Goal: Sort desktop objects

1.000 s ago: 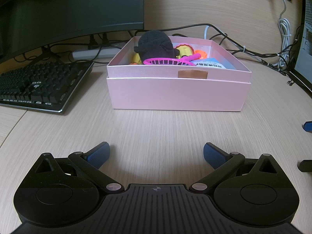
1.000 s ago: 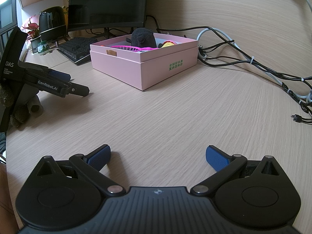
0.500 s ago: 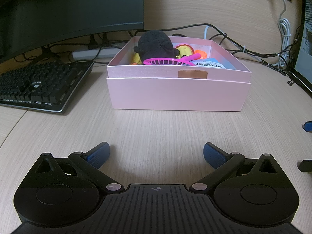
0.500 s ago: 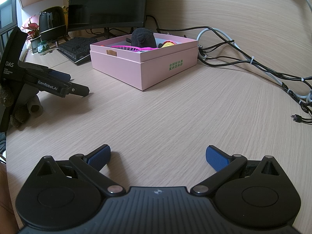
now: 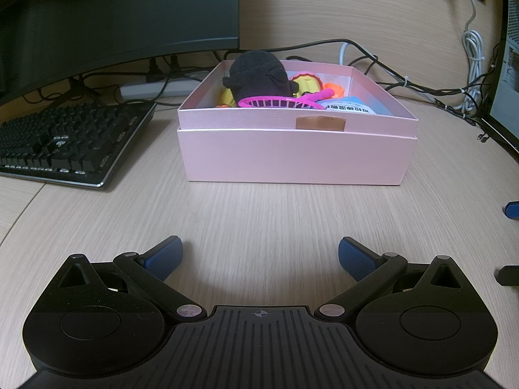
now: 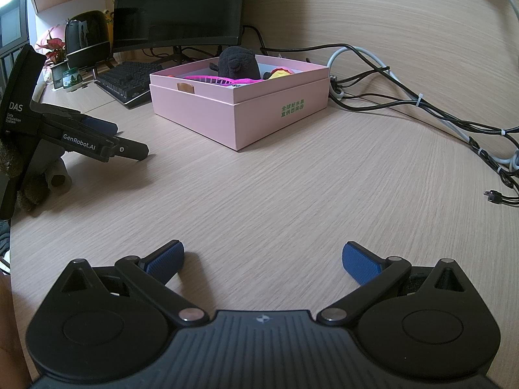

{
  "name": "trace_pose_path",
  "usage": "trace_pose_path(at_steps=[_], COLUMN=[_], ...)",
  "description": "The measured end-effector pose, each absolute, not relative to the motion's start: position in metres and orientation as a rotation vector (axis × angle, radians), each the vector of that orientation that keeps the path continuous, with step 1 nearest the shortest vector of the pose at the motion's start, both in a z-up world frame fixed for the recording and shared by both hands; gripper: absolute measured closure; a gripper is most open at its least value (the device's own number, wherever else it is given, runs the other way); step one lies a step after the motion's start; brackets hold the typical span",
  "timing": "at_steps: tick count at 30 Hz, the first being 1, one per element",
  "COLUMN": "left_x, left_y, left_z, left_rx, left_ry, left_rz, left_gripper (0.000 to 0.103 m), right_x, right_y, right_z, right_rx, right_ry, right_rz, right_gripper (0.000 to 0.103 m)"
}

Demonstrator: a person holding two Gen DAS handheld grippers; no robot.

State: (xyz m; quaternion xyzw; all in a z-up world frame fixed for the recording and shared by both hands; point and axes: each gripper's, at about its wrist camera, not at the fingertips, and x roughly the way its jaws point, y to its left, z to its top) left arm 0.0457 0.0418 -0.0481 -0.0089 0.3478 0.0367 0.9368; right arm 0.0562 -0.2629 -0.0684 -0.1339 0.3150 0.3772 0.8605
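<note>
Both wrist cameras sit low over the wooden desk (image 5: 259, 214): the left faces the pink box (image 5: 296, 155) head-on, nearby; the right views its corner (image 6: 238, 120) from farther right.

Left tongs (image 6: 129, 152): "GenRobot.AI", "DAS Data Acquisition System"; pink box (image 6: 259, 120): green Chinese print (too small to read)

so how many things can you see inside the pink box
5 at least: black plush toy at the back left, magenta basket in front, yellow toy, orange piece, blue packet right. More may be hidden underneath.
</note>
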Motion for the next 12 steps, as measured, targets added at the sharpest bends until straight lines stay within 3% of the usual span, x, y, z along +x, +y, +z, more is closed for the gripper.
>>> trace_pose_path(at_steps=[12], left_x=[0.046], left_y=[0.0409], left_z=[-0.0479], left_rx=[-0.02], left_ry=[0.71], left_rz=[0.077], left_gripper=[0.0], right_x=[0.0561], right_y=[-0.2628], right_z=[-0.0684], right_rx=[-0.281], right_ry=[0.661], right_rz=[0.792], right_gripper=[0.0])
